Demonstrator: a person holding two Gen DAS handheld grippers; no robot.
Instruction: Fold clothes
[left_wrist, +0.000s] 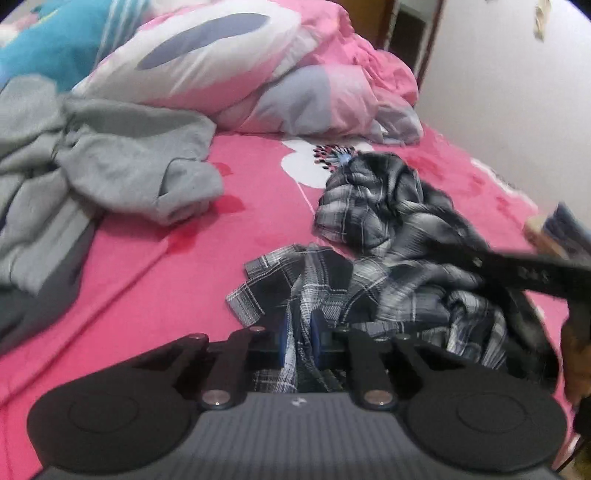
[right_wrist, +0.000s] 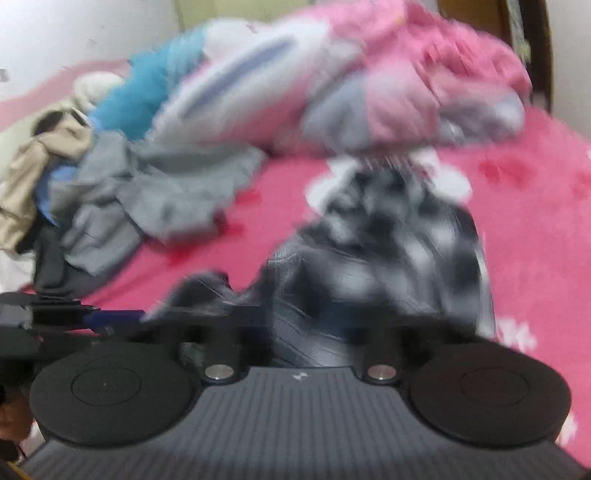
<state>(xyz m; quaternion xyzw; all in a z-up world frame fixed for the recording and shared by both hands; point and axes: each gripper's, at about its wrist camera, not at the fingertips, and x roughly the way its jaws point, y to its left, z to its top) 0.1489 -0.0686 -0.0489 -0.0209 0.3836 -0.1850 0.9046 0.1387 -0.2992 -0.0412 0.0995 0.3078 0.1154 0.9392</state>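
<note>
While a crumpled plaid shirt (left_wrist: 388, 266) lies near the middle of a pink bed (left_wrist: 155, 280), the left gripper (left_wrist: 300, 343) clamps a bunch of its cloth between blue-padded fingers (left_wrist: 282, 343), apparently to lift an edge and spread the garment before any fold is made. In the left view the right gripper (left_wrist: 524, 277) reaches in from the right, a dark bar across the shirt's right side. The right wrist view is badly blurred: plaid cloth fills the gap between that gripper's arms (right_wrist: 306, 332), yet whether it is pinching the fabric cannot be told. Holding the shirt at two points would, by this reading, let it be drawn flat on the open stretch of bed. A grey sweatshirt (left_wrist: 122, 162) waits in a heap on the left, with a beige garment (right_wrist: 40, 166) further left in the right view. A pink quilt (left_wrist: 258, 70) is piled at the far end, keeping the near bed free. No brand, label or writing is readable.
</note>
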